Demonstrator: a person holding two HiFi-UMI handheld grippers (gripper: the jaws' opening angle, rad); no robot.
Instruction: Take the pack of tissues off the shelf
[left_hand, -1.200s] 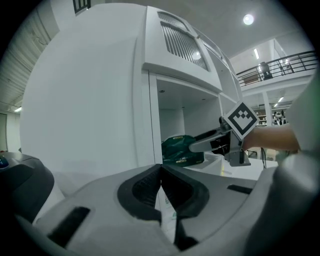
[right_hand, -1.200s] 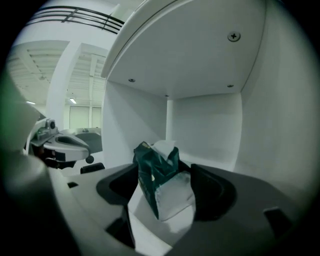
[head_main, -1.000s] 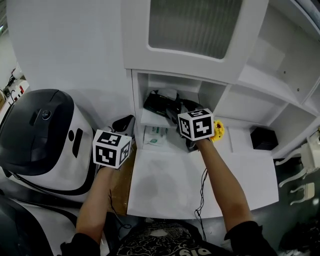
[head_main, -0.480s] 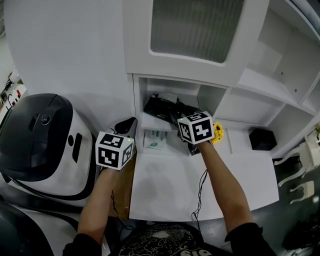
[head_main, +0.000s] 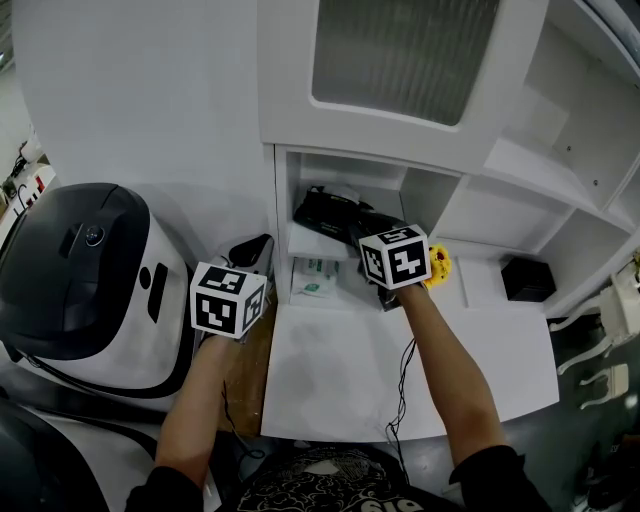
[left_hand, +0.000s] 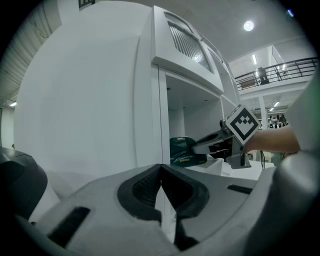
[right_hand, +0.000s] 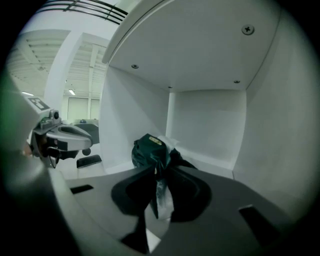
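The pack of tissues (head_main: 325, 208) is a dark green plastic-wrapped pack on the small upper shelf (head_main: 300, 243) of the white cabinet. My right gripper (head_main: 342, 220) reaches into that shelf compartment. In the right gripper view its jaws are closing, and the pads pinch the crumpled wrapper of the pack (right_hand: 150, 149). My left gripper (head_main: 260, 242) hangs left of the cabinet's side wall, shut with nothing between its pads. The left gripper view shows the pack (left_hand: 184, 150) with the right gripper (left_hand: 202, 145) at it.
A large black-and-white machine (head_main: 80, 270) fills the left side. A white-and-green pack (head_main: 312, 276) lies under the small shelf. A yellow object (head_main: 438, 262) and a black box (head_main: 524, 278) sit further right on the white desk (head_main: 400, 370). A frosted cabinet door (head_main: 400, 50) hangs above.
Both grippers stay almost where they were. The right gripper has edged slightly deeper toward the pack on the shelf, and the head view has shifted a little.
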